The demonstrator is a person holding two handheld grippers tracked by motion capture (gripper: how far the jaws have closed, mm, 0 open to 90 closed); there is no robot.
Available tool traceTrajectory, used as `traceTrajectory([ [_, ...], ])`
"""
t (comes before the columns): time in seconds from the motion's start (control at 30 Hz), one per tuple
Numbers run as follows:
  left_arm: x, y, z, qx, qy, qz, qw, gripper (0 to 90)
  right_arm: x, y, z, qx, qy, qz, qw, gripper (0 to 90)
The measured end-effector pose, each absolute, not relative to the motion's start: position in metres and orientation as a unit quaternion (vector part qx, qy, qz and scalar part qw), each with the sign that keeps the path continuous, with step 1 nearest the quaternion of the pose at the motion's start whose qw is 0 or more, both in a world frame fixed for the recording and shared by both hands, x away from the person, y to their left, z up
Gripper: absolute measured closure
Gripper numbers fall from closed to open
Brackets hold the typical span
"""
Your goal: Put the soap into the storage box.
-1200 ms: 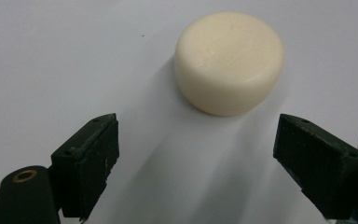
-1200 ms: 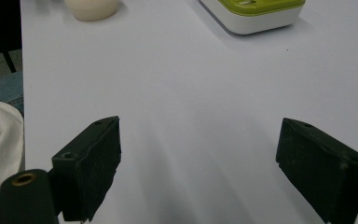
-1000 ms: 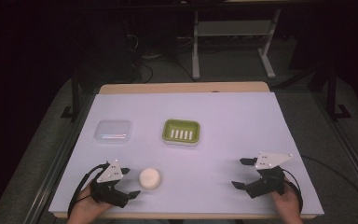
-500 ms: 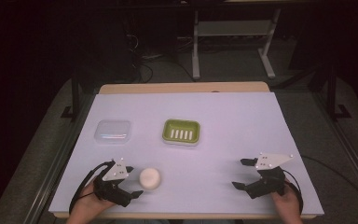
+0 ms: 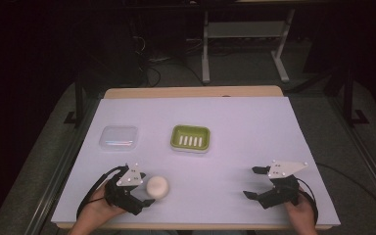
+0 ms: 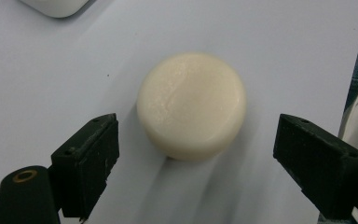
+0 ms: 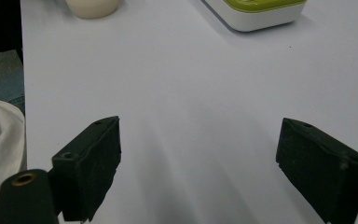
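A round cream soap bar (image 5: 157, 187) lies on the white table near the front left. My left gripper (image 5: 146, 191) is open right beside it. In the left gripper view the soap bar (image 6: 192, 104) sits just ahead of and between the two spread jaws, touching neither, and my left gripper (image 6: 198, 128) holds nothing. My right gripper (image 5: 251, 182) stands open over bare table at the front right, also (image 7: 198, 135) with nothing between its jaws. A green soap dish (image 5: 190, 138) rests in the middle of the table.
A clear plastic lid (image 5: 119, 136) lies left of the soap dish; its corner (image 6: 56, 5) shows in the left gripper view. The right gripper view catches the soap bar (image 7: 92, 7) and the soap dish (image 7: 256, 11) far off. A metal frame (image 5: 245, 29) stands behind the table.
My left gripper has slid a little to the right, bringing its open jaws up around the soap bar. The right gripper and the other things have stayed put.
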State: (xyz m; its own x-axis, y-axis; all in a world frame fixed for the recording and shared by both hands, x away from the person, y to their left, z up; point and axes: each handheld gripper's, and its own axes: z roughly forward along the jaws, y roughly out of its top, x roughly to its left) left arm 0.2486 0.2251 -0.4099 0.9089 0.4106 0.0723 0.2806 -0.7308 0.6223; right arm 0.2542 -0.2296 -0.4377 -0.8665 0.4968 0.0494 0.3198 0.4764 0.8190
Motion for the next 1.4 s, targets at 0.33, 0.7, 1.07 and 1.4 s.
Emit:
traceTrajectory([
  [0.33, 0.257, 0.213, -0.413, 0.932, 0.181, 0.089, 0.3, 13.9, 0.254, -0.229, -0.438, 0.238, 0.854, 0.452, 0.097, 13.1],
  [0.7, 0.263, 0.203, -0.414, 0.94, 0.168, 0.087, 0.283, 13.9, 0.254, -0.228, -0.438, 0.238, 0.854, 0.452, 0.096, 13.1],
  [1.07, 0.268, 0.194, -0.417, 0.947, 0.165, 0.079, 0.265, 13.9, 0.254, -0.228, -0.438, 0.235, 0.855, 0.452, 0.096, 13.1],
  [1.4, 0.271, 0.189, -0.421, 0.951, 0.161, 0.076, 0.251, 13.9, 0.254, -0.228, -0.438, 0.235, 0.855, 0.452, 0.095, 13.1],
])
